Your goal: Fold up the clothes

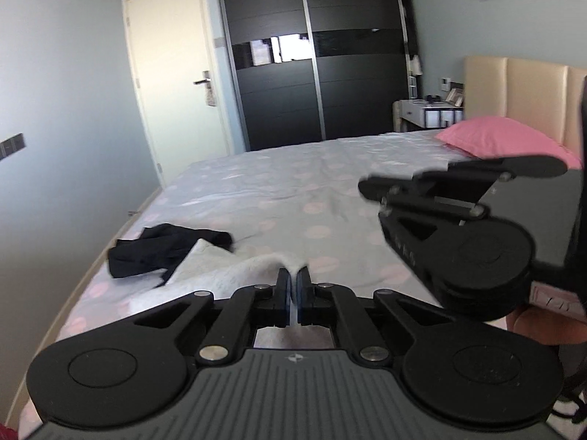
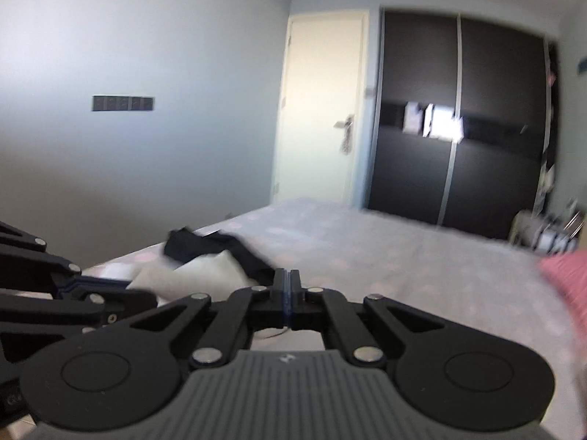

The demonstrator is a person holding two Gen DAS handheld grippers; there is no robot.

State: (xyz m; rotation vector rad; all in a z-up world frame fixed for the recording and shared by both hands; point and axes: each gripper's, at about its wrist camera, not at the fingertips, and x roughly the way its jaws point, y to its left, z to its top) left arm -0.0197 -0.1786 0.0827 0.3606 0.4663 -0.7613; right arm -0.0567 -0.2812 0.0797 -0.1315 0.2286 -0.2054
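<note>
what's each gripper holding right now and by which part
Left gripper: the white garment, pinched at a raised edge fold. Right gripper: shut, nothing visible between its fingers.

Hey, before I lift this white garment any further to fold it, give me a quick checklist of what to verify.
1. Left tool shut on the white garment: ok, fabric is pinched between its fingers.
2. Right tool gripping the same garment: cannot tell; it is shut, but no cloth shows clearly between its fingers.
3. Black garment clear of the white one: not ok, it lies partly over the white one's far edge.
4. Open space on the bed to lay the fold: ok.
5. Pink pillow out of the way: ok, it sits up by the headboard.
</note>
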